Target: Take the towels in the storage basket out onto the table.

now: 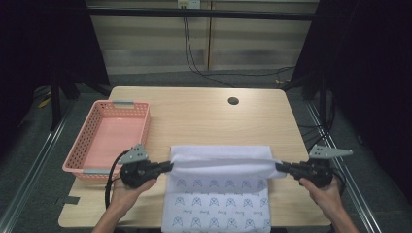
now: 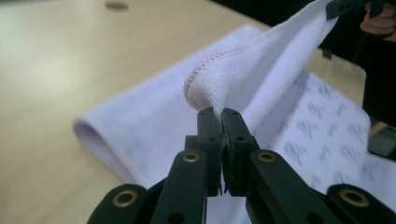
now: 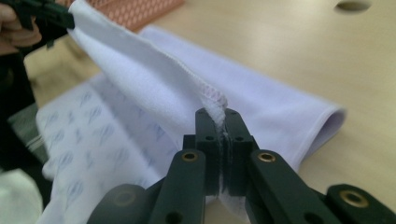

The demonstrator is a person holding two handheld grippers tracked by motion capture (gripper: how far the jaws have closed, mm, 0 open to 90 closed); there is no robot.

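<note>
Both tools, left tool (image 1: 167,166) and right tool (image 1: 281,167), are clamped tight on opposite corners of the white towel (image 1: 218,194), its edge lifted above the tabletop (image 1: 204,111). Best keep that edge taut and level, hands moving together.

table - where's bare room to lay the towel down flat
Bare table lies beyond the towel, between the pink basket and the right edge, broken only by the round hole. The near half is crowded with towel and both grippers.
</note>
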